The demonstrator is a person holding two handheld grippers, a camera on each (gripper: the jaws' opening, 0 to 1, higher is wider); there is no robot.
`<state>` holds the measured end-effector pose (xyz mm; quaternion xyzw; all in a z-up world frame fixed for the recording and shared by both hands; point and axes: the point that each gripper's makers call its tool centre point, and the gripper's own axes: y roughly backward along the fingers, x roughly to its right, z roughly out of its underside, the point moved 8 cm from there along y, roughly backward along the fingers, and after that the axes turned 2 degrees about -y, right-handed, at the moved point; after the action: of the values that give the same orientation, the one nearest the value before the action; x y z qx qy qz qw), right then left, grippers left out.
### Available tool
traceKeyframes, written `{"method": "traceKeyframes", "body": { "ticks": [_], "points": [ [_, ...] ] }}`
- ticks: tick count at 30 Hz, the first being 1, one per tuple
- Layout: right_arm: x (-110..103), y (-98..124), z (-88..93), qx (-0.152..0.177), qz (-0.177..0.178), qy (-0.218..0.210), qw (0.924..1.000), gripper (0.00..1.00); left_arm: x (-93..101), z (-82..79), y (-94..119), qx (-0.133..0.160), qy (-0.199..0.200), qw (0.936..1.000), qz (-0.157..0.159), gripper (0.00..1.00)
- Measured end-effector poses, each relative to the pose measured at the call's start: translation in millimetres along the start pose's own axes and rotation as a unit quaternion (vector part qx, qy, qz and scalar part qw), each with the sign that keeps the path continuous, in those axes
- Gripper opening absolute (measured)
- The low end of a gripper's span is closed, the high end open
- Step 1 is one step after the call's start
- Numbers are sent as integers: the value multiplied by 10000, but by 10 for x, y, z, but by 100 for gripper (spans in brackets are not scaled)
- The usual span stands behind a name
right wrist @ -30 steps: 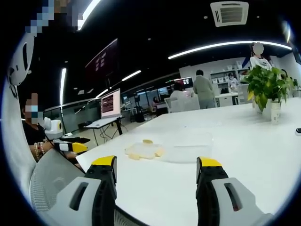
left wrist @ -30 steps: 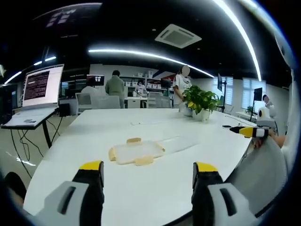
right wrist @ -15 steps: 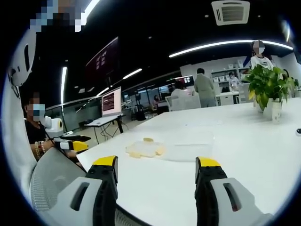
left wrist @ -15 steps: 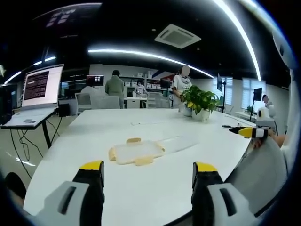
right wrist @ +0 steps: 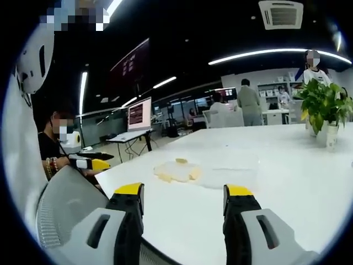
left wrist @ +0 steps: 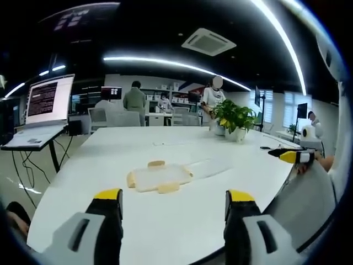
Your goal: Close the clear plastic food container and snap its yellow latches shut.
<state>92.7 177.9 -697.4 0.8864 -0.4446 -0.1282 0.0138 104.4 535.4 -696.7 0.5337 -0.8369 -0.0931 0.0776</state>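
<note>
L gripper (left wrist: 172, 200): jaws spread wide, nothing between them, held above the near edge of the white table (left wrist: 110, 160). R gripper (right wrist: 183, 196): same, jaws apart and empty, over the table edge w/ a grey mesh chair back (right wrist: 60, 207) at its left. Clear container (left wrist: 208, 167) lies well ahead of both, mid-table, open; its lid w/ yellow latches (left wrist: 159, 179) sits flat just beside it (touching or not, can't tell). Potted plant (left wrist: 234, 118) at the far side of the table. Laptop on a stand (left wrist: 41, 113) off to the left in the left gripper view. People stand in the bkgd.
</note>
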Motion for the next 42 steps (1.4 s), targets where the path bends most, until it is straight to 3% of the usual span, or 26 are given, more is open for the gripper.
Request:
{"method": "traceKeyframes", "body": {
  "ticks": [3, 4, 5, 7, 8, 10, 12, 15, 18, 20, 24, 27, 29, 34, 38, 41, 42],
  "points": [
    [-24, 4, -16, -3, -97, 54, 9999, 56, -14, 8, -3, -35, 41, 10000, -41, 73],
    [-54, -3, -74, 291, -224, 45, 9993, 55, -43, 23, -5, -117, 183, 9997, -84, 74],
    [-73, 1, -84, 358, -332, -31, 9988, 53, -55, 40, 0, -180, 405, 9990, -89, 76],
    [-83, -4, -59, 176, -380, 36, 9991, 49, -146, 14, -5, -6, 625, 9979, -183, 79],
    [-97, -17, -12, -187, -428, 283, 9985, 49, -188, 6, -2, 17, 678, 9974, -237, 80],
    [-153, -51, 11, -489, -712, 446, 9953, 52, -267, -7, -14, 10, 729, 9970, -273, 86],
    [-151, -86, -13, -614, -853, 620, 9925, 56, -323, -33, -31, -13, 550, 9977, -392, 88],
    [-99, -129, -49, -759, -874, 900, 9892, 55, -386, -93, -105, -140, 98, 9994, -308, 87],
    [-5, -217, -123, -797, -922, 988, 9876, 53, -421, -164, -239, -177, -292, 9994, -76, 85],
    [104, -315, -206, -762, -879, 1174, 9862, 51, -472, -172, -339, -358, -607, 9975, 15, 84],
    [229, -610, -425, -481, -1018, 1552, 9814, 49, -620, -196, -572, -748, -1414, 9867, 288, 82],
    [286, -836, -489, -639, -1071, 1835, 9751, 46, -762, -222, -733, -1024, -1925, 9751, 403, 76],
    [307, -991, -504, -744, -1212, 2230, 9644, 46, -837, -263, -838, -1032, -1904, 9754, 407, 77],
    [377, -1306, -544, -878, -1344, 2342, 9588, 45, -992, -376, -1113, -1115, -2160, 9685, 540, 76],
    [410, -1588, -534, -1064, -1477, 2669, 9464, 47, -1045, -406, -1302, -1348, -2471, 9573, 666, 76],
    [453, -1834, -501, -1390, -1362, 2979, 9345, 45, -1062, -407, -1439, -1475, -2686, 9481, 851, 76],
    [423, -1957, -498, -1334, -1511, 3018, 9318, 45, -1085, -392, -1496, -1618, -2819, 9409, 949, 76]
  ]
}}
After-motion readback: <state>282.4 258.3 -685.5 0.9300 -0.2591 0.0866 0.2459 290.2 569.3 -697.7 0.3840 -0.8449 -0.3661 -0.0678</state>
